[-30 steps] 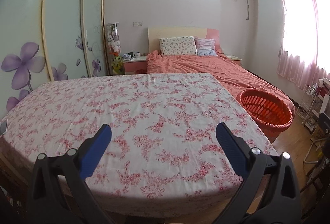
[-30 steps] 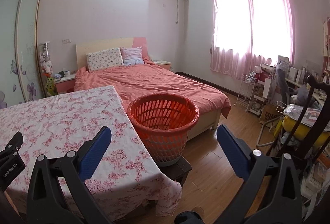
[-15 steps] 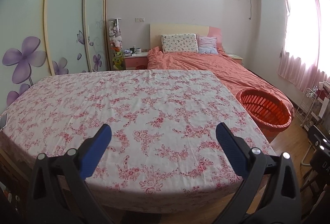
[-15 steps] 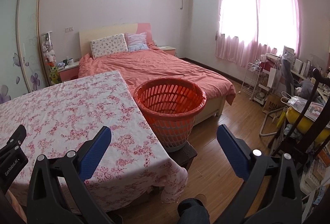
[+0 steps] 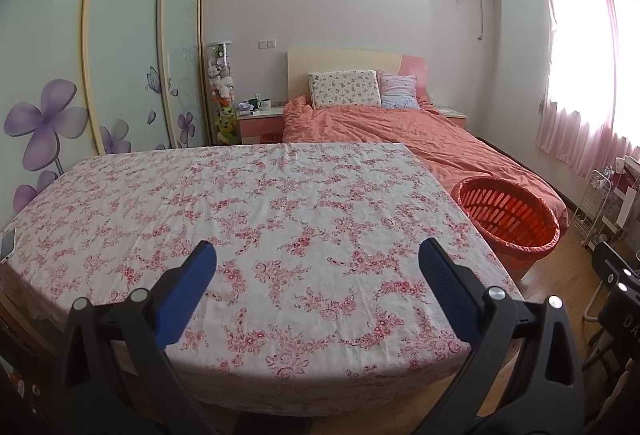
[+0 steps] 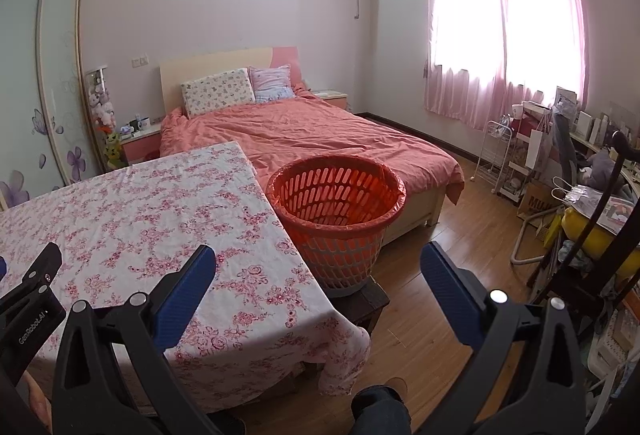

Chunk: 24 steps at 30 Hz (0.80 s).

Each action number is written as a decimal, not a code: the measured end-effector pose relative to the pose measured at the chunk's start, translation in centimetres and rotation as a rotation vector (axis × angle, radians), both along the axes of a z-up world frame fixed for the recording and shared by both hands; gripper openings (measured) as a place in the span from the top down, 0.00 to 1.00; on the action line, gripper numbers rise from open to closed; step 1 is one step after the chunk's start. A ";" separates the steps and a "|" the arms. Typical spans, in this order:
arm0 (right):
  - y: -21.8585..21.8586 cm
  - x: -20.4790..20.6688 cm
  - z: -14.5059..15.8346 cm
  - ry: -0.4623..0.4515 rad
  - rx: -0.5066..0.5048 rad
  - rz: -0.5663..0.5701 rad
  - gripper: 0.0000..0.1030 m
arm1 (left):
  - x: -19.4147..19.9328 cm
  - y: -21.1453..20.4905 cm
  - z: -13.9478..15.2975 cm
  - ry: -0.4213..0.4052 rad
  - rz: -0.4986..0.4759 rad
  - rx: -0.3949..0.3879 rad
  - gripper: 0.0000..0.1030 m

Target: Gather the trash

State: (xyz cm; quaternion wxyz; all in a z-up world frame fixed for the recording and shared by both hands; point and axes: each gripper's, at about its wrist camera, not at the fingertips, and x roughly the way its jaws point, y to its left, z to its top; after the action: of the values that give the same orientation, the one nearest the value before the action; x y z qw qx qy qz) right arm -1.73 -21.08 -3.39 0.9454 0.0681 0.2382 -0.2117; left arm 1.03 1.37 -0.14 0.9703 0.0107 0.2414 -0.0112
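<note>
1. We see the left gripper [image 5: 318, 275] with its blue fingers [image 5: 188, 289] spread wide apart, holding nothing and hanging above the near edge of the table [image 5: 260, 203].
2. We see the right gripper [image 6: 318, 275] spread just as wide and empty, over the table's right corner and the wooden floor [image 6: 432, 295].
3. The orange basket [image 6: 340, 211] stands on a dark stool [image 6: 370, 301] just beside the table's right edge, at the foot of the bed [image 6: 312, 135].
4. We can make out no trash on the flowered tablecloth in either view.
5. Only the left view shows the wardrobe doors [image 5: 120, 47] with purple flowers and a phone [image 5: 8, 243] at the table's left edge.
6. Only the right view shows the cluttered desk [image 6: 592, 171], the white rack [image 6: 500, 155] and a person's knee [image 6: 380, 409].
</note>
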 end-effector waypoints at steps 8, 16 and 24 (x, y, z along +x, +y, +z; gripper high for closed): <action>-0.1 -0.1 0.0 -0.001 0.003 -0.003 0.02 | -0.2 -0.7 0.7 -0.015 -0.019 0.016 0.04; -0.5 -0.1 0.1 0.002 0.016 -0.015 0.02 | 0.1 -1.5 1.1 -0.011 -0.053 0.005 0.04; -0.9 0.1 0.3 0.000 0.015 -0.028 0.02 | 0.5 -2.1 1.0 -0.004 -0.066 0.004 0.04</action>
State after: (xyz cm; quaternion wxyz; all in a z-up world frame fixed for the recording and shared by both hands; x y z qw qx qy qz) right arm -1.65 -22.00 -3.13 0.9419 0.0787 0.2388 -0.2229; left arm 1.57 -0.77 0.88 0.9699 0.0208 0.2388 -0.0429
